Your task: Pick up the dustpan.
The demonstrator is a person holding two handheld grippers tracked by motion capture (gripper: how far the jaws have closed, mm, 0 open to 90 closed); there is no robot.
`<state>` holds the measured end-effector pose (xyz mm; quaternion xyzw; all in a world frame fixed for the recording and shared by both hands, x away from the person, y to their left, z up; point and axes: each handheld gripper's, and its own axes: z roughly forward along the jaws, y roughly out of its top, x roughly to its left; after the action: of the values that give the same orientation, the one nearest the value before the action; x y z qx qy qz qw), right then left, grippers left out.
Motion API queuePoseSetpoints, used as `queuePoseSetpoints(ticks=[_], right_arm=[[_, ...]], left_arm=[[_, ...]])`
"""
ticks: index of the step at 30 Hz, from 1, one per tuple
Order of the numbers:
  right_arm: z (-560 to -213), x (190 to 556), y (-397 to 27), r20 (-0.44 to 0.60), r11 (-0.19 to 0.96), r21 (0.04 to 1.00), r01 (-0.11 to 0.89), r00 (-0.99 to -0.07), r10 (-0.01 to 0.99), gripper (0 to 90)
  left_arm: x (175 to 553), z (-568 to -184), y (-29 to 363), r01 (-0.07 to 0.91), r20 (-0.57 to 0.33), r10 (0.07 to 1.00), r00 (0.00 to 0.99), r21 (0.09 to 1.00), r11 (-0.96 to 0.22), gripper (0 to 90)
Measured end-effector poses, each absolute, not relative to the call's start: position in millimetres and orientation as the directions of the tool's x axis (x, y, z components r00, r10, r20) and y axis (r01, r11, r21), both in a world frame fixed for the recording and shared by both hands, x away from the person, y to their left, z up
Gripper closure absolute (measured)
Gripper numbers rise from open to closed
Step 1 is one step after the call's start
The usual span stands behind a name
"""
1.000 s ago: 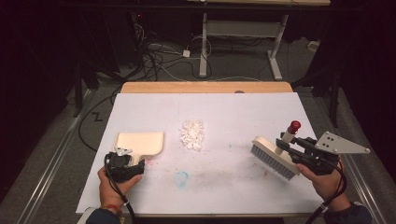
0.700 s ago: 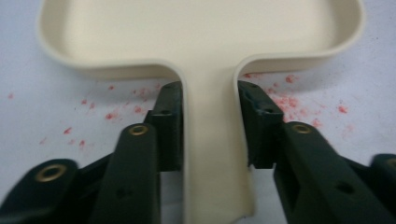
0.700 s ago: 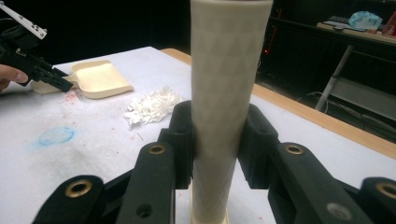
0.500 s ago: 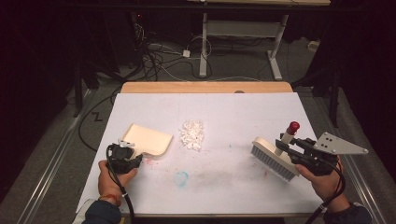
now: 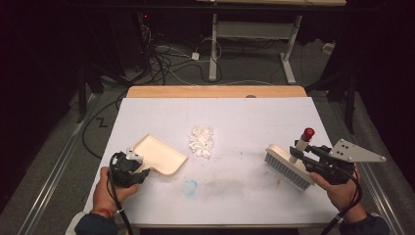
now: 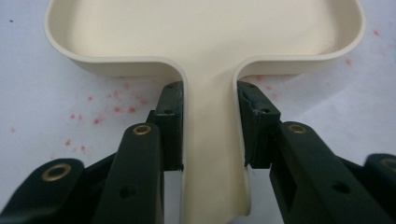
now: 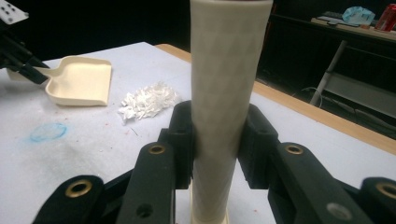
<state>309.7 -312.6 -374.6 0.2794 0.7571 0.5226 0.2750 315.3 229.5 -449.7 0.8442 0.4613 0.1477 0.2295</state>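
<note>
A cream dustpan (image 5: 159, 154) is at the left of the white sheet, its mouth turned toward a small pile of white shreds (image 5: 201, 141). My left gripper (image 5: 134, 164) is shut on the dustpan's handle; in the left gripper view both pads (image 6: 170, 116) press the handle's sides below the pan (image 6: 201, 28). At the right, my right gripper (image 5: 306, 154) is shut on the upright, red-tipped handle of a cream brush (image 5: 286, 169), bristles toward the table. The right gripper view has the handle (image 7: 229, 70) clamped between the jaws, with the shreds (image 7: 148, 100) and dustpan (image 7: 79, 84) beyond.
A white sheet (image 5: 244, 117) covers the table, with the wooden edge (image 5: 215, 91) bare at the far side. A blue smudge (image 5: 190, 186) and faint red specks mark the sheet near the front. Cables and a desk frame lie on the dark floor beyond.
My left gripper has taken hold of the dustpan's handle and raised it a little; the pan has swung so its mouth now faces right, toward the shreds. The right gripper and brush have stayed put.
</note>
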Motion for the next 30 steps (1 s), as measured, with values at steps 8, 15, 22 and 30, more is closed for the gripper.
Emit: queuePoseSetpoints(ticks=[8,15,22,30], right_arm=[[-376.9,313.5,-312.3,-0.114,0.297,0.942,0.154,-0.685,0.72,70.7],[-379.0,316.2,-312.2,-0.103,0.284,0.944,0.168,-0.666,0.739,70.8],[-380.8,321.8,-307.8,-0.101,0.291,0.941,0.172,-0.678,0.728,70.8],[-374.8,332.6,-296.4,-0.065,0.266,0.944,0.195,-0.682,0.729,70.8]], left_arm=[[290.8,-449.8,229.0,0.702,0.02,0.825,0.565,0.513,-0.494,63.5],[288.2,-457.2,224.7,0.704,0.011,0.816,0.578,0.5,-0.505,63.4],[286.6,-460.2,221.9,0.702,0.016,0.813,0.581,0.495,-0.512,63.4],[288.1,-464.5,220.1,0.704,0.019,0.809,0.588,0.482,-0.522,63.4]])
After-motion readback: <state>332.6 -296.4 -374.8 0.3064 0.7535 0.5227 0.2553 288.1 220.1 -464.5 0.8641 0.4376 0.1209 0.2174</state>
